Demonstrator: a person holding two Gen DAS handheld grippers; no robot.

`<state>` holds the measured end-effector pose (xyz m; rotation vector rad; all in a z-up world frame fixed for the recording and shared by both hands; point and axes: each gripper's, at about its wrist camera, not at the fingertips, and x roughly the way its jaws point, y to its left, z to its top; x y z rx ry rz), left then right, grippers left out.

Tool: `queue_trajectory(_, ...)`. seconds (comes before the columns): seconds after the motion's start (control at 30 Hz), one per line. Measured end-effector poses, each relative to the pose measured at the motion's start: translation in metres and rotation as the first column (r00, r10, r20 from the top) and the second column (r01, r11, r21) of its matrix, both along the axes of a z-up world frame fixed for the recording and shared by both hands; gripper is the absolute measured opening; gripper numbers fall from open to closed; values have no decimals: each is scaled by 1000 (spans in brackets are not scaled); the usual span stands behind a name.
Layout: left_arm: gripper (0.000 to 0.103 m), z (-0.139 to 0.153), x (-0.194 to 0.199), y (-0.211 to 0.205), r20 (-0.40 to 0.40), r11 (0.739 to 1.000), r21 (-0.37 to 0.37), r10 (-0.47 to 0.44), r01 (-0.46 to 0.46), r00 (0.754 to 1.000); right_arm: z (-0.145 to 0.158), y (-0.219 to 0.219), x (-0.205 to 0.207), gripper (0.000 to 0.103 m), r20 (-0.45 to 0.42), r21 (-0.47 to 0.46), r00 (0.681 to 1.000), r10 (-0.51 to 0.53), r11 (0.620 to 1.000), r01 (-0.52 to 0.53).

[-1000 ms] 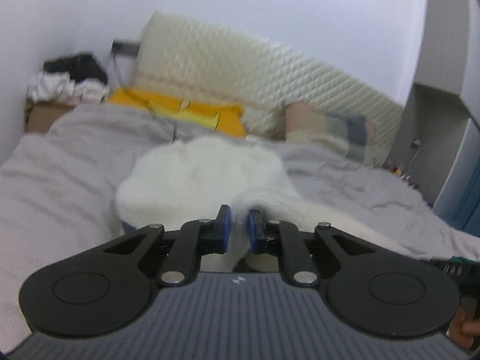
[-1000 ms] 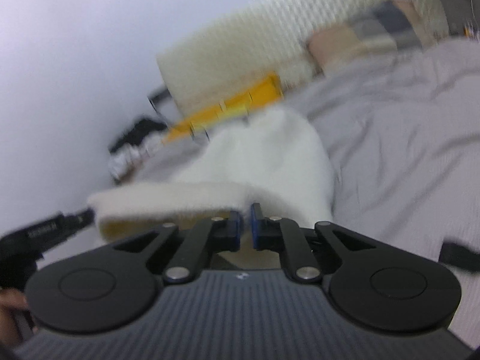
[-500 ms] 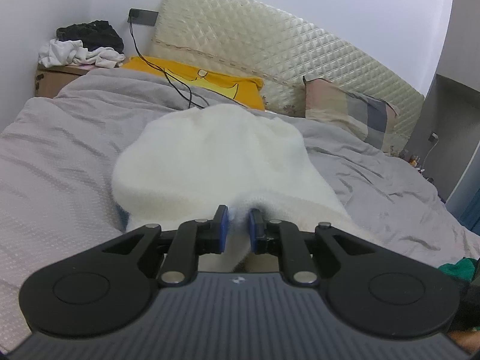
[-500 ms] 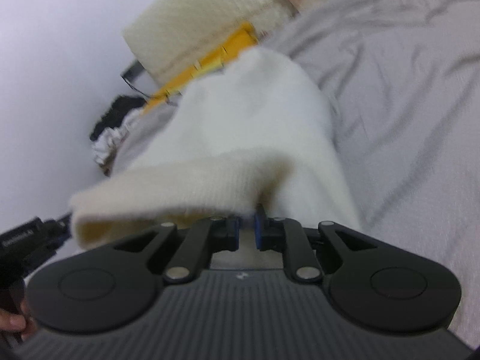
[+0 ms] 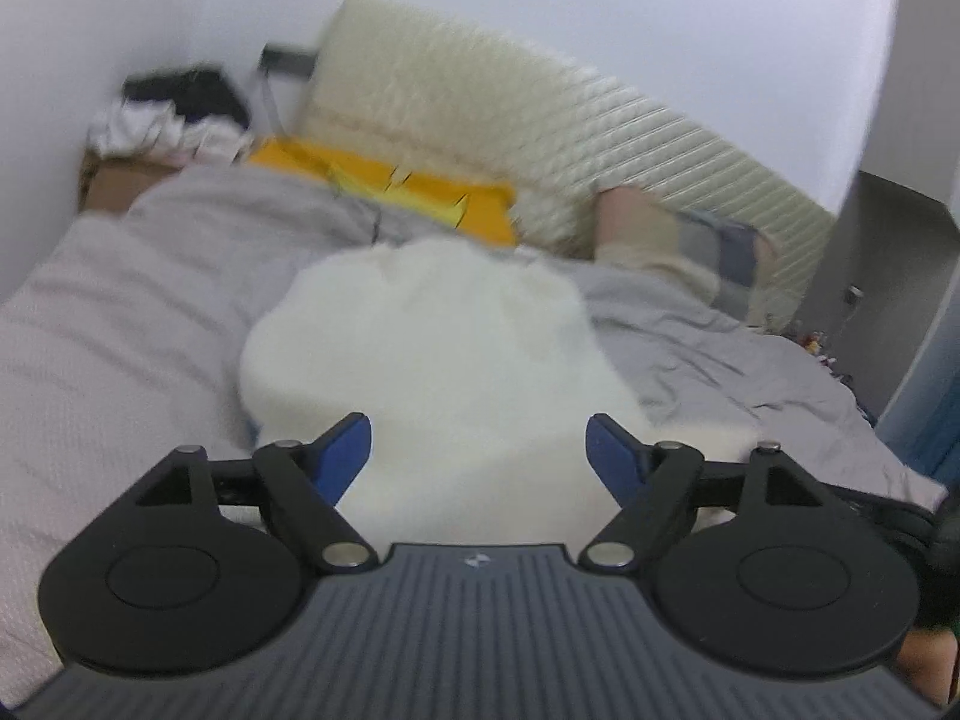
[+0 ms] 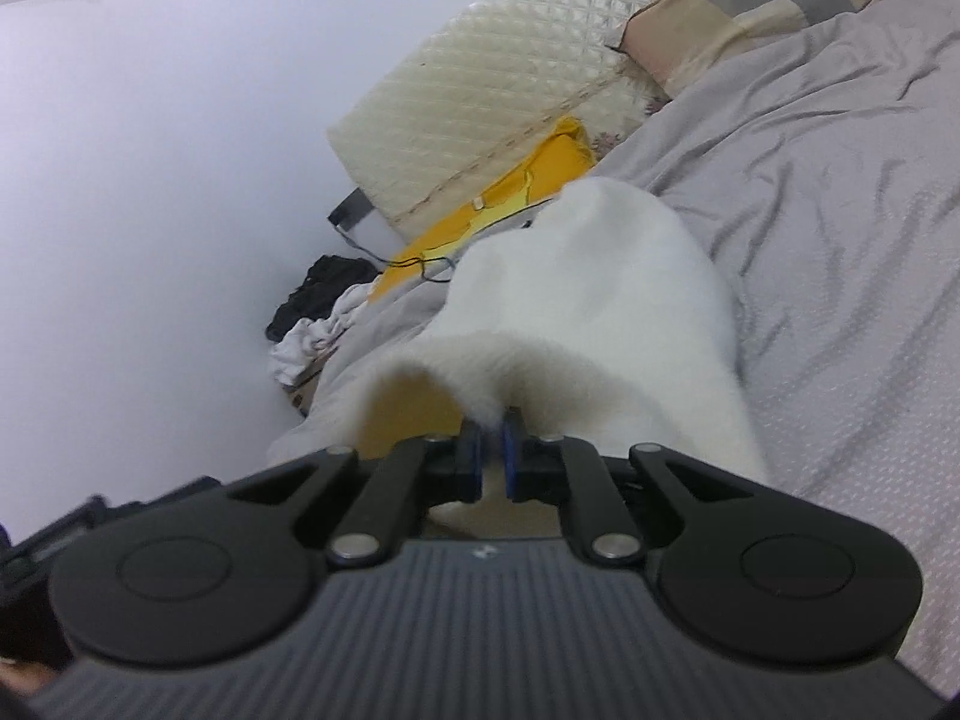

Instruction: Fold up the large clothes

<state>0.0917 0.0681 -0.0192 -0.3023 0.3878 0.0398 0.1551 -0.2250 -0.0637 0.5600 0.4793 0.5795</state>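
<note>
Left wrist view: one fluffy white garment (image 5: 432, 348) is seen lying on the grey quilt (image 5: 120, 324), at 12 o'clock from the left gripper (image 5: 478, 450). Its jaws are spread and opening, with fleece between them but no pad pressing. One yellow pillow (image 5: 414, 192) lies before the quilted headboard (image 5: 510, 138).

Right wrist view: the garment's (image 6: 600, 300) thick hem is pinched between the pressed-together jaws of the right gripper (image 6: 492, 450), which is rolled, the bed appearing tilted.

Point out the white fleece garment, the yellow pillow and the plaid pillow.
white fleece garment (image 5: 432, 348): left wrist view, middle of its top surface.
yellow pillow (image 5: 420, 192): left wrist view, its upper face.
plaid pillow (image 5: 678, 246): left wrist view, its front.
</note>
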Motion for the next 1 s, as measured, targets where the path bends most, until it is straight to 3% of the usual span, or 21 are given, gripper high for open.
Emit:
queue_trajectory(0.07,85,2,-7,-14,34,998,44,-51,49,998,0,2,-1,9,-7,-3,1000,14,1000,-14)
queue_trajectory(0.17,88,-5,-2,-43,2,979,123,-162,161,987,1,2,-2,9,-10,7,1000,15,1000,-15)
queue_trajectory(0.27,89,-22,7,-74,-47,943,180,-275,279,960,2,-1,-1,9,-30,27,999,20,999,-19)
queue_trajectory(0.37,89,-39,21,-103,-103,905,264,-317,333,943,2,-7,-3,9,-48,61,999,24,998,-21)
queue_trajectory(0.43,89,-50,25,-122,-82,886,354,-287,298,954,4,-9,-5,9,-46,66,999,25,998,-22)
queue_trajectory(0.57,89,-66,31,-147,1,833,539,-147,123,989,3,-12,-6,9,-52,72,999,12,997,-8)
queue_trajectory(0.7,91,-68,29,-138,62,832,554,-7,-28,998,0,-16,-4,7,-66,49,997,-50,997,53)
queue_trajectory(0.8,91,-63,21,-123,91,856,509,56,-95,994,-3,-18,-3,7,-78,54,993,-87,994,91)
queue_trajectory(1.0,92,-53,6,-99,11,908,411,89,-85,996,8,-8,-19,7,62,33,982,-178,984,176)
